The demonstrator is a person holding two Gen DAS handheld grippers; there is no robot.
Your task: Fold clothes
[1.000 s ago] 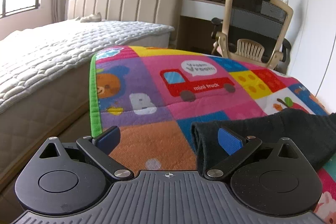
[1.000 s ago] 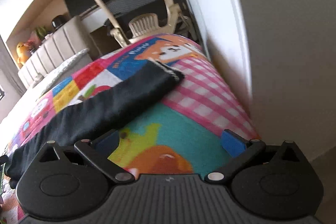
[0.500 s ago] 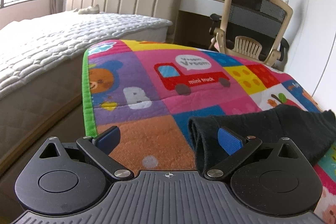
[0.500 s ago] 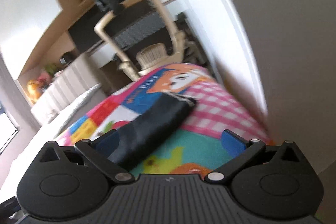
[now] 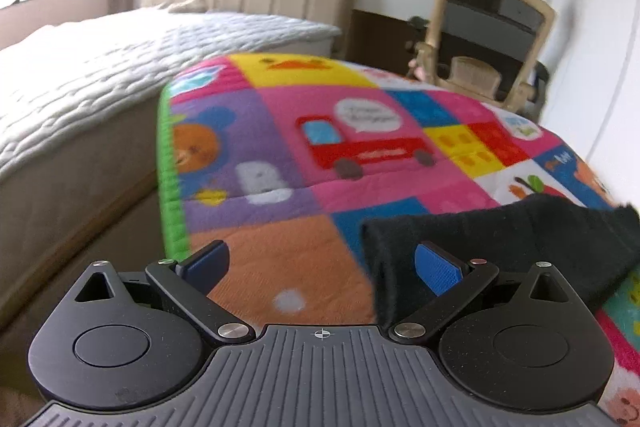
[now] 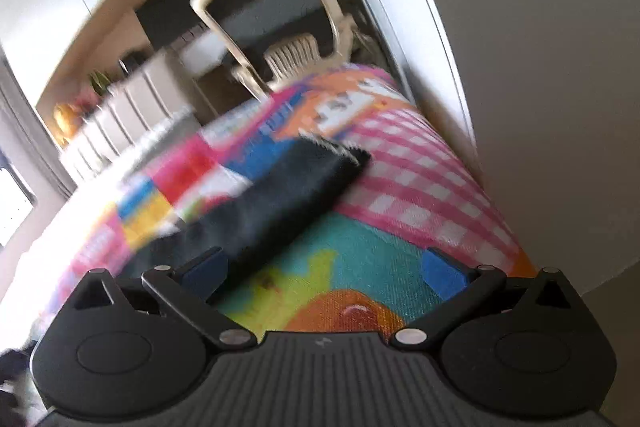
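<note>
A black garment [image 5: 520, 239], already folded into a long narrow band, is seen lying on a colourful play mat [image 5: 360, 131], its long axis running left to right across the near part of the mat. The left gripper [image 5: 320, 267] is held with its jaws spread wide and nothing between them; the band's left end lies just beyond the right-hand finger, so the cloth falls to the right of the jaw gap rather than inside it. The right gripper [image 6: 324, 269] is likewise wide open and empty, with the band [image 6: 280, 203] stretching away from its left-hand finger toward a frayed far end. Each gripper is judged nearest to its own end of the band. Open mat is left on the far side for a fold, while a bed [image 5: 100, 75] bounds the left and a wall [image 6: 540, 67] crowds the right.
</note>
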